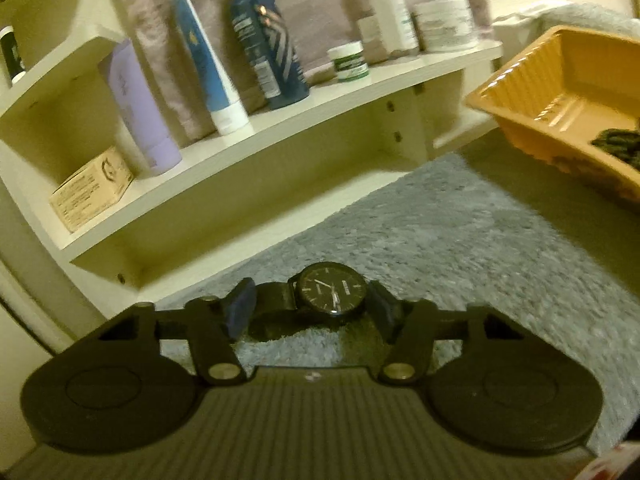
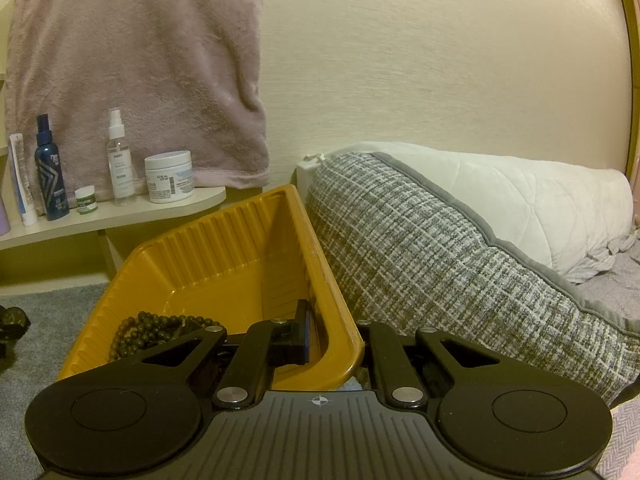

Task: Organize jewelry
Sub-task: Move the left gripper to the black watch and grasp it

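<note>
Nearest the lens, low in the left wrist view, the left tool [image 1: 316, 312] has a black wristwatch [image 1: 332, 290] pinched between its fingers, dial up, held over the grey carpet [image 1: 460, 240]. In the right wrist view the right tool [image 2: 336, 344] is clamped on the near corner wall of the yellow tray [image 2: 192, 264], one finger inside and one outside, and the tray looks tipped up off the floor. A string of dark beads [image 2: 160, 330] already lies in the tray's lower left, so I'd judge the sorting part done: the beads are in, the watch is in transit and not yet dropped. A small dark item [image 2: 12, 322] sits on the carpet at that view's left edge; too blurred to name, though it may be left to collect. For room, the tray shows at the upper right of the left view, well apart from the watch, with open carpet between. The white shelf [image 1: 280, 128] with bottles crowds the upper left, and the woven pillow [image 2: 440, 264] presses against the tray's right side, so the free approach is over the tray's left rim.
</note>
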